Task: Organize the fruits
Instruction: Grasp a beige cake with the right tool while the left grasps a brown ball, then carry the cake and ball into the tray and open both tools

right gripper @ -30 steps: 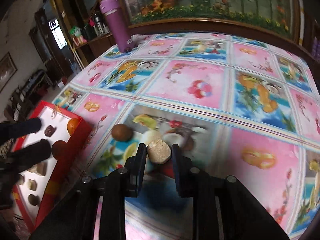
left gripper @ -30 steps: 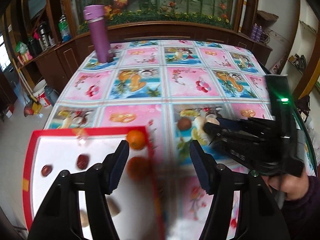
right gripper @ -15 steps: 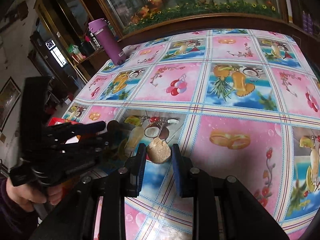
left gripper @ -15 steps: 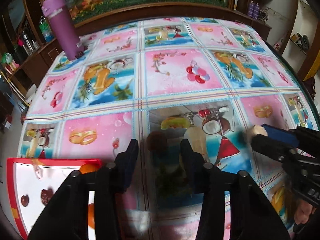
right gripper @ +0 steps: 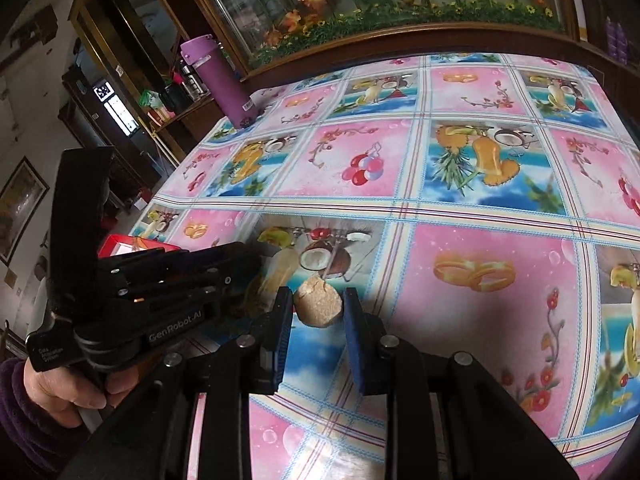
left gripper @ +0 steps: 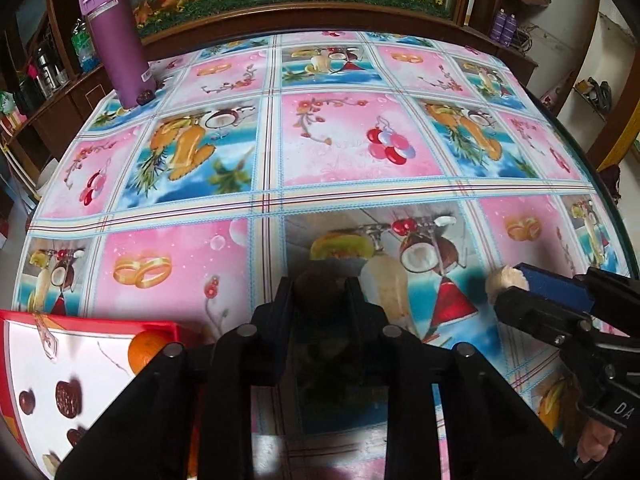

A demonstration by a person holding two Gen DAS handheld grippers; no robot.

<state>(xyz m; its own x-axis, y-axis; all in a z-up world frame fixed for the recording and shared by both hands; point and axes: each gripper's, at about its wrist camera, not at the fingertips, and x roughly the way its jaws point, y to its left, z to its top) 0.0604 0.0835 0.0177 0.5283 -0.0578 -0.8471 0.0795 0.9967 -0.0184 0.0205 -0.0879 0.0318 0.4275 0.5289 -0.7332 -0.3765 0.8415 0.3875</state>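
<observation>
Left hand-held gripper (left gripper: 319, 292) has just been closing and now pinches a brown round fruit (left gripper: 316, 282) on the desk (left gripper: 340, 152); the red tray (left gripper: 24, 360) sits beside it. Right hand-held gripper (right gripper: 318, 312) grips a beige fruit chunk (right gripper: 319, 306) just above the cloth.

tablecloth (left gripper: 340, 152): pink-blue fruit squares | flask (left gripper: 114, 40): purple | tray (left gripper: 160, 326): red rim, white

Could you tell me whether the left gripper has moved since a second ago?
Yes. The left gripper has shifted right, off the red tray, and its jaws have just been closing on the brown fruit.
</observation>
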